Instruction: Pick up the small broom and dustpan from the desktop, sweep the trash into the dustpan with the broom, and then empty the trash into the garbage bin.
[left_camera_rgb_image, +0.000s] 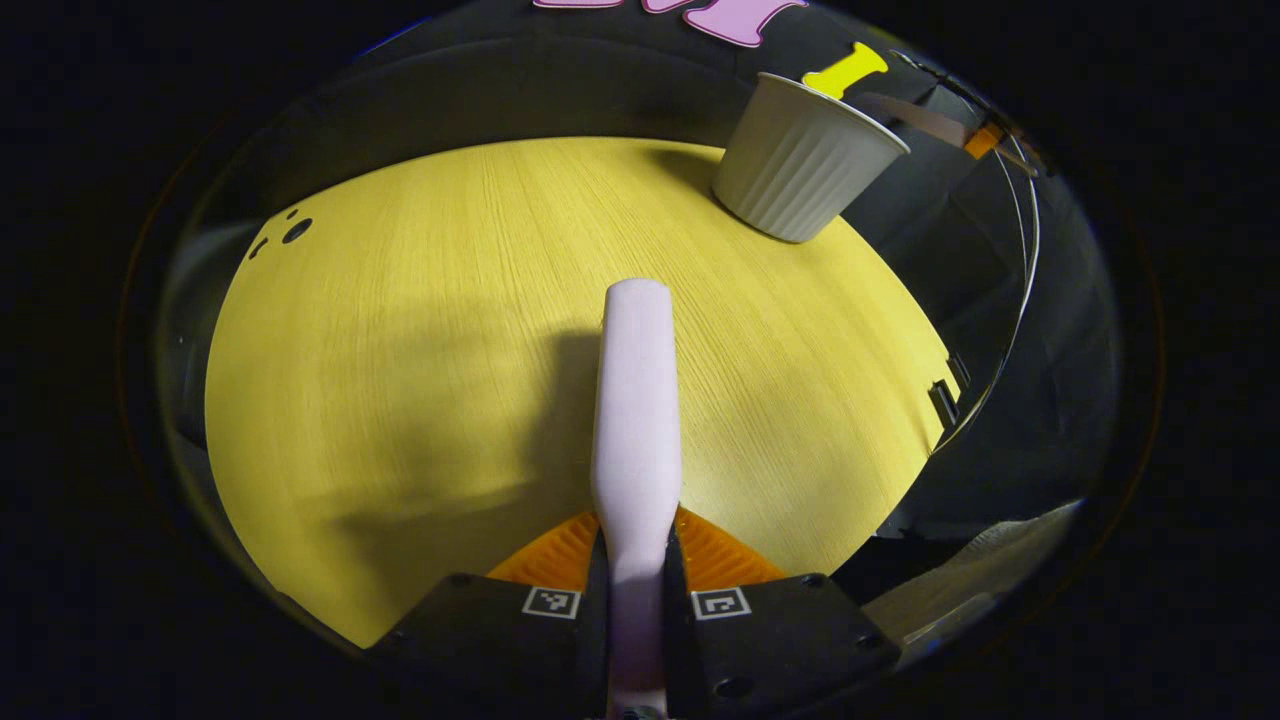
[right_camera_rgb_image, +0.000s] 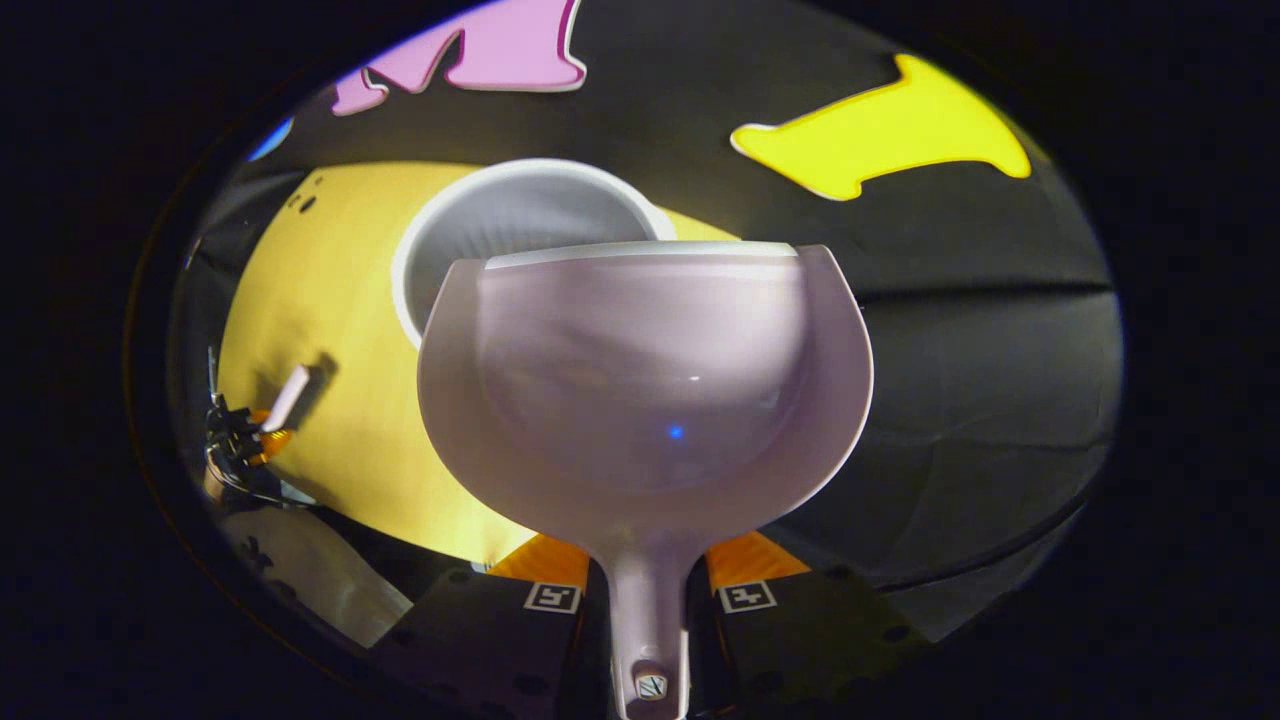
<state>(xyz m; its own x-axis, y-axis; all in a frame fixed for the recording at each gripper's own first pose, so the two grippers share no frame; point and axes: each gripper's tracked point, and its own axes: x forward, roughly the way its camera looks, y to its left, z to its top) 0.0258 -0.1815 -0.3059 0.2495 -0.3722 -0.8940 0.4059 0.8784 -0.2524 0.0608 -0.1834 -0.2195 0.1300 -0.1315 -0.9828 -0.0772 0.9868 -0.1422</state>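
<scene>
My left gripper (left_camera_rgb_image: 637, 548) is shut on the pale pink small broom (left_camera_rgb_image: 636, 400), which points forward above the yellow desktop (left_camera_rgb_image: 400, 380); its bristles are hidden. The ribbed white garbage bin (left_camera_rgb_image: 805, 160) stands at the far right of the desktop. My right gripper (right_camera_rgb_image: 648, 572) is shut on the handle of the pale pink dustpan (right_camera_rgb_image: 645, 390). The pan's front lip overlaps the near rim of the garbage bin (right_camera_rgb_image: 500, 215) behind it. I see no trash in the pan. Far left in the right gripper view, the left gripper (right_camera_rgb_image: 245, 440) holds the broom (right_camera_rgb_image: 287, 397) over the desktop (right_camera_rgb_image: 350, 400).
A few small dark holes (left_camera_rgb_image: 297, 230) mark the desktop's far left corner. The desktop's right edge (left_camera_rgb_image: 935, 400) drops off beside a black frame and a thin cable. A pale sleeve (right_camera_rgb_image: 310, 580) shows low on the left in the right gripper view.
</scene>
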